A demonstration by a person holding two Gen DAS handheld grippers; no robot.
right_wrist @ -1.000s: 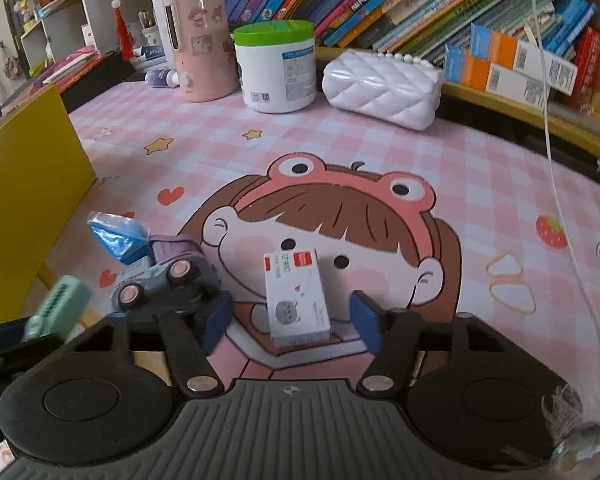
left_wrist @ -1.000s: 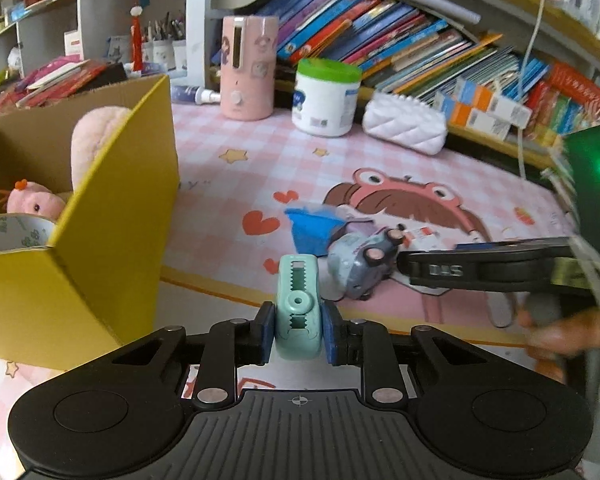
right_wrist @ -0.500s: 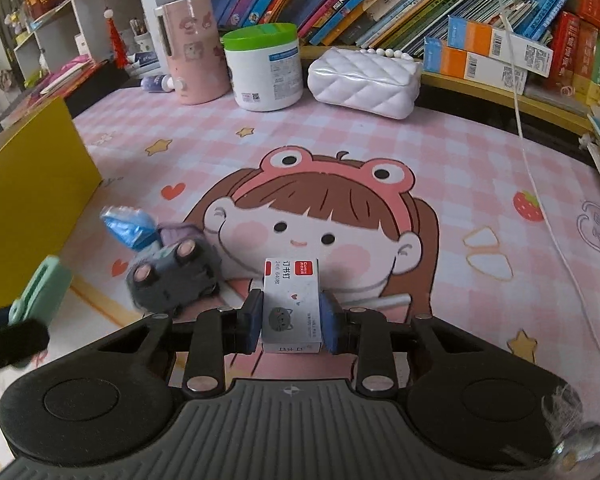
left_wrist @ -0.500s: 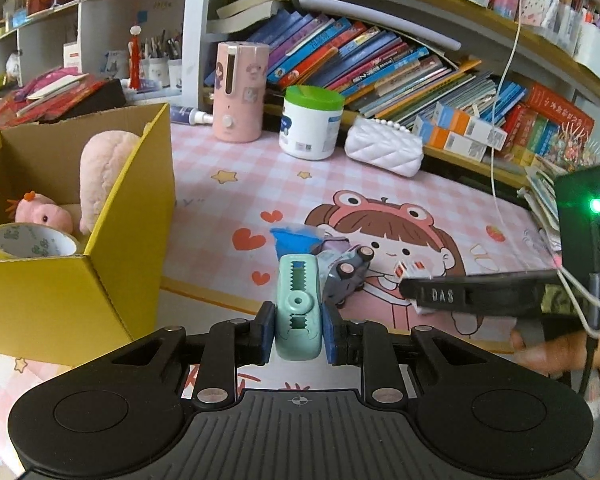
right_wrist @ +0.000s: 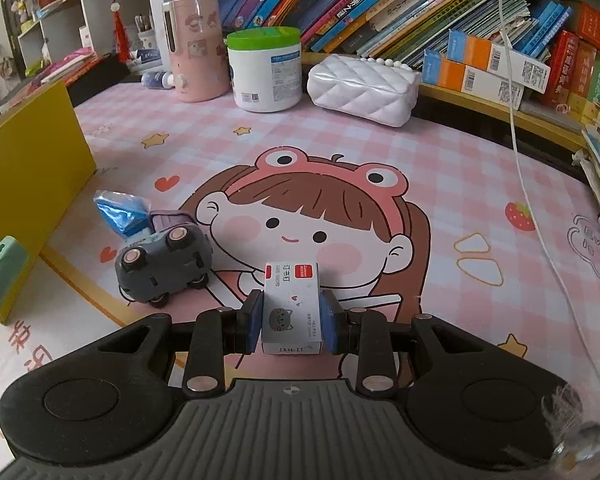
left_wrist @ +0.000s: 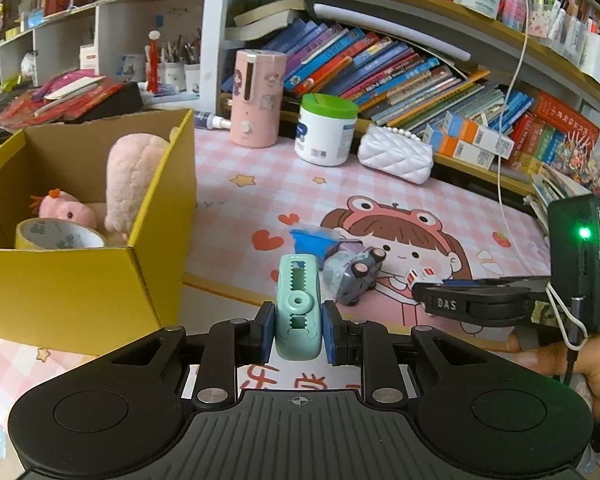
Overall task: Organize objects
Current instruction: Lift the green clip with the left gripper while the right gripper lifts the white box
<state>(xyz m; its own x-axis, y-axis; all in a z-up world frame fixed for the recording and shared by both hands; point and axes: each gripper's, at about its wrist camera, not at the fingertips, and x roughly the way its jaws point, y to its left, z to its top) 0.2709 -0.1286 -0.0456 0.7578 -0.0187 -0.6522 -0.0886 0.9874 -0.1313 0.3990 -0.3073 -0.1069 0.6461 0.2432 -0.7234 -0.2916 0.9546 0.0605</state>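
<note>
1. On the pink cartoon-print worktop [right_wrist: 440,152], both grippers are loaded: the left gripper [left_wrist: 298,326] has its jaws clamped on a mint-green stapler [left_wrist: 298,308], and the right gripper [right_wrist: 291,322] pinches a small staple box [right_wrist: 292,308].
2. Already stowed in the yellow cardboard box [left_wrist: 80,280], at ten o'clock: a pink plush [left_wrist: 134,176] and a tape roll [left_wrist: 58,234].
3. By my judgement, left to tidy: a grey toy car [right_wrist: 164,260] and a blue packet [right_wrist: 120,212]. At twelve o'clock, the box's near wall must be cleared.

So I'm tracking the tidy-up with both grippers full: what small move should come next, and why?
Probably carry the mint-green plastic clip, clamped in the left gripper, leftwards over the open yellow cardboard box; it sits close by and already holds toys.
</note>
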